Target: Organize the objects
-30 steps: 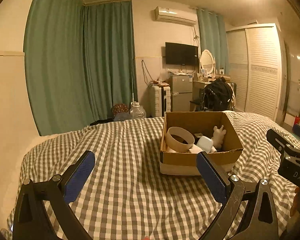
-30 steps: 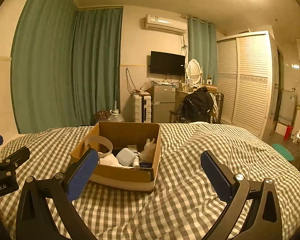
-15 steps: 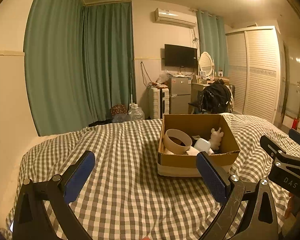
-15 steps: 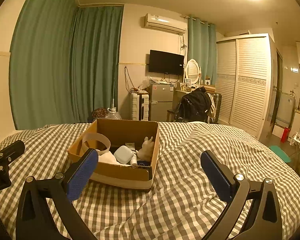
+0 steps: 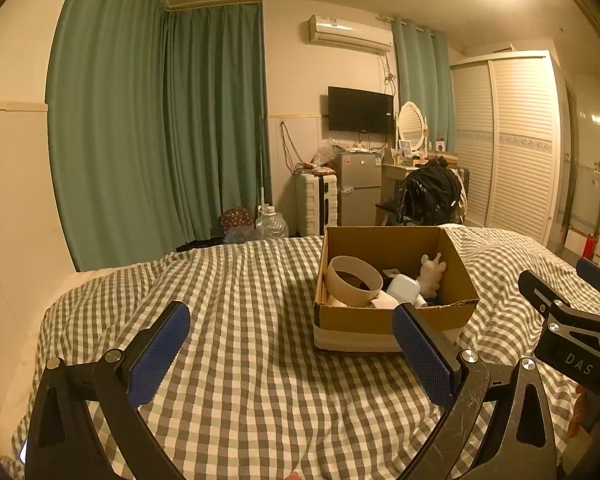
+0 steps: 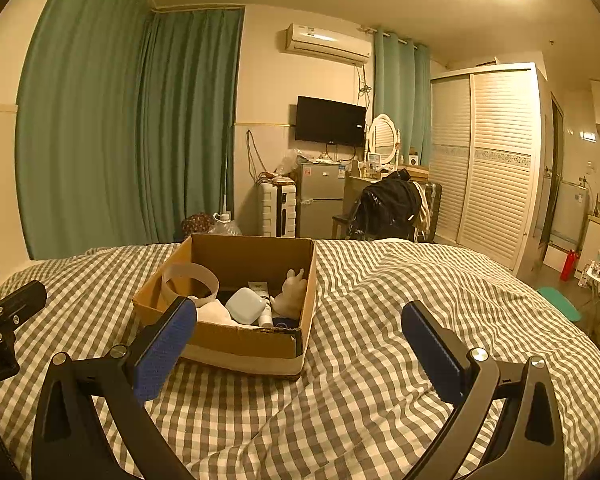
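Cardboard box [image 5: 396, 320] upright, mouth up | both hand-held grippers [image 5: 290, 354] [image 6: 300, 348] released, empty

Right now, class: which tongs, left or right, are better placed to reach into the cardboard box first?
Probably the left tongs: both are open and empty, but in the left view the cardboard box sits right behind one pad. For the right tongs, it lies off to their left.

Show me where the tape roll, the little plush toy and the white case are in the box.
tape roll [image 5: 354, 286], left wrist view, outer cardboard wall.
plush toy [image 6: 290, 294], right wrist view, its body.
white case [image 6: 245, 306], right wrist view, top face.
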